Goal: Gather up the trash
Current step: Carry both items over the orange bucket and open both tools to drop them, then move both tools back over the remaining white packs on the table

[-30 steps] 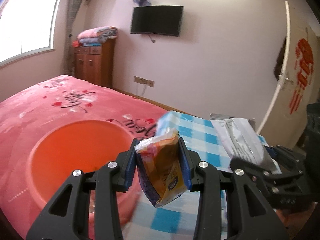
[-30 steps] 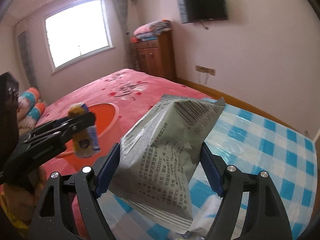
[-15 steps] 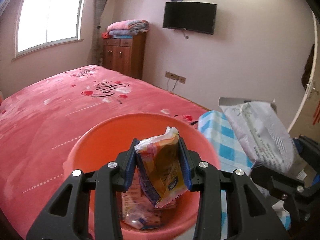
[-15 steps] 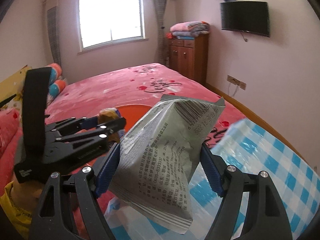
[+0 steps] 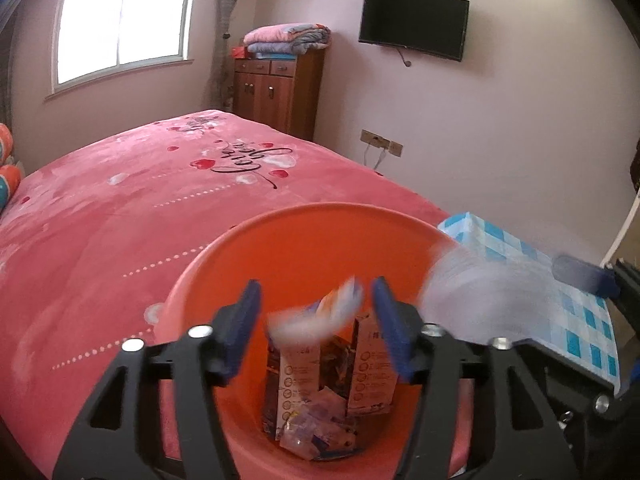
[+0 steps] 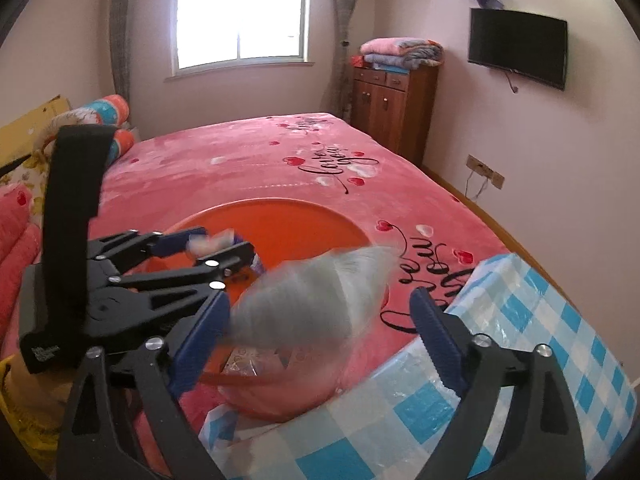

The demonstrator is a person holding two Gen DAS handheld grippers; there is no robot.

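An orange bucket stands on the bed below both grippers, with cartons and wrappers at its bottom. My left gripper hangs over the bucket's mouth and its jaws are opening. The orange snack wrapper is a blur between them, free of the pads. My right gripper is opening too, just right of the bucket. The grey foil bag is smeared with motion between its fingers and tips toward the bucket. The left gripper shows in the right wrist view, over the rim.
A pink blanket covers the bed around the bucket. A table with a blue checked cloth adjoins it on the right. A wooden cabinet and a wall TV stand far behind.
Both grippers have swung left from over the checked table to over the bucket. Both jaws have spread, and the snack wrapper and grey bag have come loose and blur downward.
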